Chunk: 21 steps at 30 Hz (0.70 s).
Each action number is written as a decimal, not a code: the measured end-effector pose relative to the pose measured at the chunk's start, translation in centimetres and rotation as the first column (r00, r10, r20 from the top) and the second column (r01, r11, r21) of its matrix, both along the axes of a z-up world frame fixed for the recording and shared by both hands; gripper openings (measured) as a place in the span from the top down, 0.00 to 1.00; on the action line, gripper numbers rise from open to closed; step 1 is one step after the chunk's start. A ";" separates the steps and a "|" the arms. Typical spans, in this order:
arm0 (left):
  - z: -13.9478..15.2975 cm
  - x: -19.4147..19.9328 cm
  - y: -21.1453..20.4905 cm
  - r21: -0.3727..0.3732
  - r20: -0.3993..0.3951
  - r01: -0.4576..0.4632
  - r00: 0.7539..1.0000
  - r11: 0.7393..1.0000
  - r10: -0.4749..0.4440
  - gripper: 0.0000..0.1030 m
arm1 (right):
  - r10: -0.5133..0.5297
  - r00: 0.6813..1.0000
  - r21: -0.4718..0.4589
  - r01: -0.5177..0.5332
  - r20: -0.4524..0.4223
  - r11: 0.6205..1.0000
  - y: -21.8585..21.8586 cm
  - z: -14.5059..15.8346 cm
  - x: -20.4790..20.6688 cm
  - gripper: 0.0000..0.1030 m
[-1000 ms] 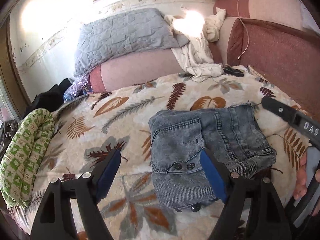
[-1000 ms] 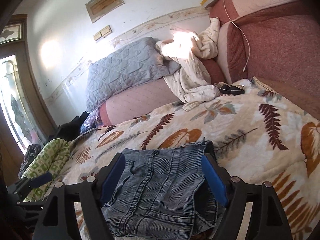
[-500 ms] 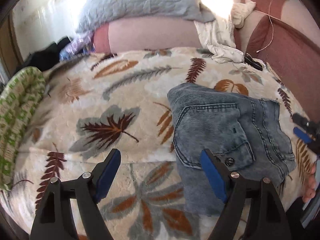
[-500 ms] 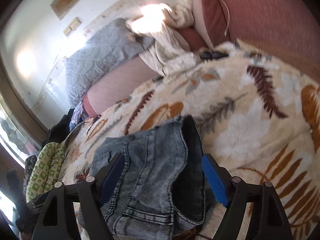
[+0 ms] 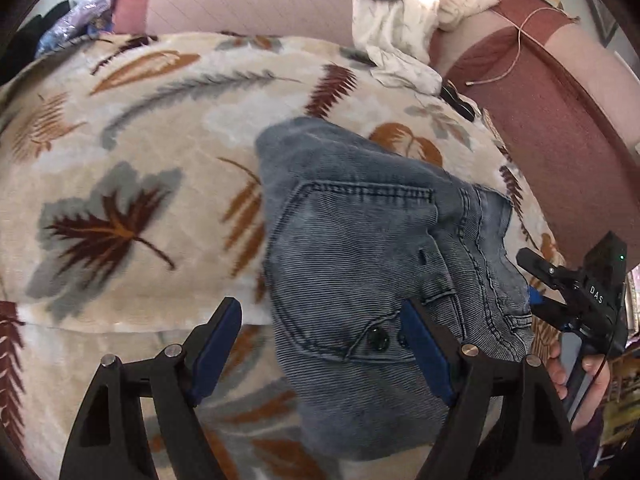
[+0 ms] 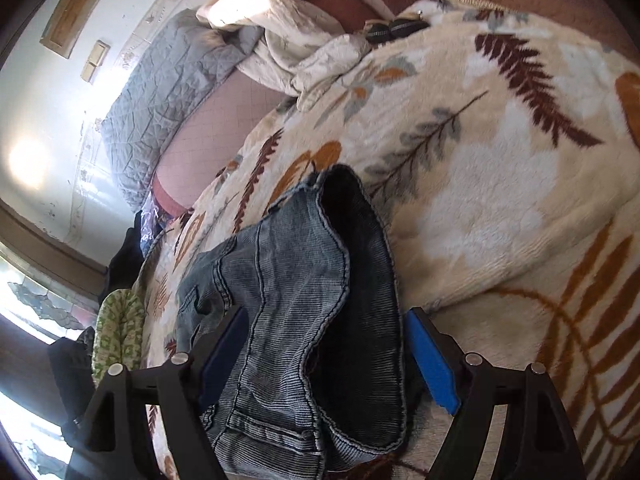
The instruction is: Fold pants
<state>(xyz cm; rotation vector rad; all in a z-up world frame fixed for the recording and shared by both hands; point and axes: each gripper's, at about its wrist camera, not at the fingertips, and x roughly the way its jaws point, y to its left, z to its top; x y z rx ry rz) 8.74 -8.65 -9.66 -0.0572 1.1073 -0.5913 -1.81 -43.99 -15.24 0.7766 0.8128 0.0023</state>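
the pants (image 5: pixel 372 248) are blue-grey denim, lying in a compact bundle on the leaf-print blanket (image 5: pixel 132 168) that covers the bed. a back pocket faces up in the left wrist view, with two dark buttons near the lower edge of the bundle. in the right wrist view the same garment shows a dark inner face turned outward along its right side, with stitched seams running down the middle.

the left gripper (image 5: pixel 320 352) hangs over the near edge of the bundle with its jaws released and standing wide. its left blue pad is over bare blanket, well clear of the denim; its right pad lies over the fabric beside the buttons. whether that pad touches the cloth cannot be told. nothing is clamped.

the right gripper (image 6: pixel 324 360) is likewise spread wide, with the denim lying between its two blue pads. the pads stand just beside the fabric edges and do not press on it, so no grasp is present. in the left wrist view this tool appears at the right edge of the bundle, with a hand (image 5: pixel 580 376) on its handle.

beyond the pants, a grey quilted pillow (image 6: pixel 168 100) and a crumpled white cloth (image 6: pixel 296 40) rest against a pink bolster (image 5: pixel 248 0) at the far side of the bed. a dark red upholstered panel (image 5: pixel 560 128) borders the bed on the right. a green patterned cushion (image 6: pixel 116 332) lies at the left edge.
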 end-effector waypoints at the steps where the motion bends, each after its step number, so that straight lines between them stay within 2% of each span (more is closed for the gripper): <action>1: -0.2 0.1 -0.2 -0.004 -0.011 0.006 1.000 1.000 -0.006 0.20 | 0.007 1.000 0.005 -0.007 -0.005 1.000 0.0 -0.2 0.2 0.19; 7: -1.4 0.6 -0.7 -0.032 -0.065 0.044 0.997 0.999 -0.046 0.20 | 0.032 0.999 0.042 -0.031 -0.023 0.999 0.2 -1.0 1.2 0.17; 12: -2.1 1.1 -0.7 -0.070 -0.096 0.038 0.994 0.997 -0.045 0.20 | 0.067 0.998 0.010 -0.067 -0.021 0.998 1.1 -1.0 2.0 0.07; 15: -2.0 0.8 -1.1 -0.068 -0.078 0.056 0.995 0.996 -0.061 0.20 | 0.090 0.996 -0.027 -0.091 -0.025 0.995 1.9 -0.8 2.1 0.07; 19: -1.9 0.4 -1.6 -0.058 -0.047 0.070 0.996 0.996 -0.073 0.20 | 0.189 0.982 -0.023 -0.189 -0.019 0.982 3.7 -0.9 2.8 0.08; 21: -2.0 0.5 -1.4 -0.071 -0.041 0.067 0.997 0.995 -0.070 0.20 | 0.201 0.979 -0.062 -0.203 -0.028 0.977 4.4 -1.0 2.9 0.10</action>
